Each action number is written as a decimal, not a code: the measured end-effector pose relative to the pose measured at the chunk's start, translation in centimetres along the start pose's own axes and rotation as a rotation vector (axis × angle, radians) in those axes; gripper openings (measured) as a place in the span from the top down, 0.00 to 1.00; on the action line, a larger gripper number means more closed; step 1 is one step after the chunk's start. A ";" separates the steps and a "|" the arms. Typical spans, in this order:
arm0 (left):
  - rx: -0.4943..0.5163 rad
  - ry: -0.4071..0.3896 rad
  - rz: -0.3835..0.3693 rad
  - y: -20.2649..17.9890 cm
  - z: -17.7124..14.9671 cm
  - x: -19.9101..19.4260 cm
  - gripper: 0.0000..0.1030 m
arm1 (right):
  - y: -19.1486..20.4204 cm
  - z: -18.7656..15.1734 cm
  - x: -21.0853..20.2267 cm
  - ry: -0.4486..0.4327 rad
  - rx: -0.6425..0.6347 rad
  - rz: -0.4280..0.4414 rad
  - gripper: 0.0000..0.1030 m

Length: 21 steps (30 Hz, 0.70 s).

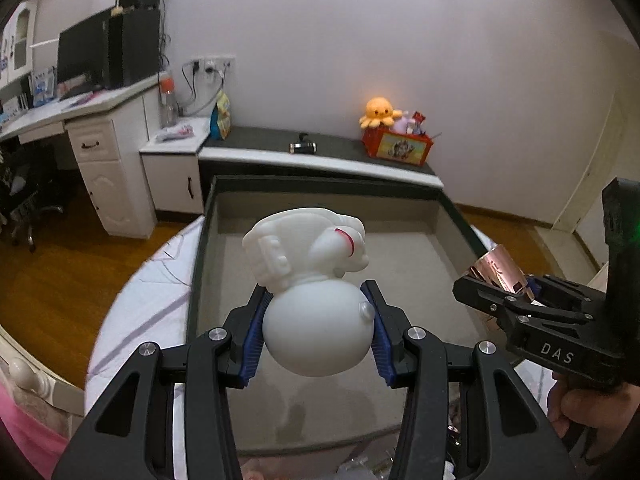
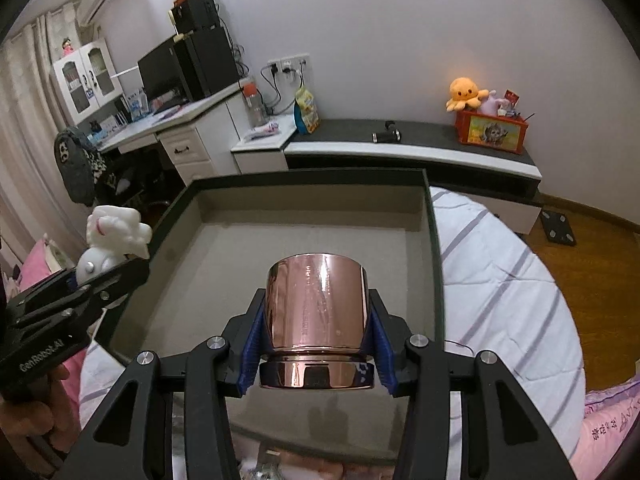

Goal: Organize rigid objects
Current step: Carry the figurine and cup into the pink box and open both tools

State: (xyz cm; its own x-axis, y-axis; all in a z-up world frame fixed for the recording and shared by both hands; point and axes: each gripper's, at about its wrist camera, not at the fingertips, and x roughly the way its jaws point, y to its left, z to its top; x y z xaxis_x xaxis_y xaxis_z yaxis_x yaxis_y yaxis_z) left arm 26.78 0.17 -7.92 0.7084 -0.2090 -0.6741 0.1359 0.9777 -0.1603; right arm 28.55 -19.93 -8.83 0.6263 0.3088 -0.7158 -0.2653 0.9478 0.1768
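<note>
My left gripper [image 1: 318, 330] is shut on a white astronaut figurine [image 1: 312, 276], gripped by its round head, held above the grey tray [image 1: 208, 248]. My right gripper [image 2: 316, 340] is shut on a shiny rose-gold cup [image 2: 316, 308], also above the tray [image 2: 434, 240]. In the left wrist view the right gripper [image 1: 516, 300] with the cup [image 1: 500, 274] is at the right, over the tray's right rim. In the right wrist view the left gripper [image 2: 100, 280] with the figurine [image 2: 114, 236] is at the left, by the tray's left rim.
The tray lies on a bed with a white striped sheet [image 2: 500, 280]. Behind it runs a low dark-topped bench [image 2: 420, 136] with a red toy box [image 2: 490, 132], an orange plush and a small dark object. A white desk [image 2: 188, 136] with monitors stands at left.
</note>
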 end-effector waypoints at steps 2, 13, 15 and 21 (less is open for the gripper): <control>0.006 0.025 0.002 -0.1 -0.1 0.9 0.55 | -0.2 -0.1 0.9 0.023 0.002 -0.002 0.54; -0.002 -0.053 0.078 0.4 -0.8 -2.0 0.00 | -1.1 -0.5 -0.1 0.003 0.060 -0.014 0.08; -0.014 -0.080 0.078 0.7 -1.2 -3.5 0.00 | -1.1 -0.6 -1.0 -0.017 0.069 -0.029 0.08; -0.034 -0.150 0.078 1.3 -2.4 -8.1 0.00 | -1.1 -1.6 -4.8 -0.084 0.116 -0.055 0.08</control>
State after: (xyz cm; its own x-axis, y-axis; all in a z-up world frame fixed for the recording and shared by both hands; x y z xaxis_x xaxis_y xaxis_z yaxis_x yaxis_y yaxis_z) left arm 19.53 3.07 -4.37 0.8116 -0.1241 -0.5710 0.0545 0.9890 -0.1375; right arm 24.66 -22.56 -6.73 0.6978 0.2576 -0.6684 -0.1458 0.9647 0.2195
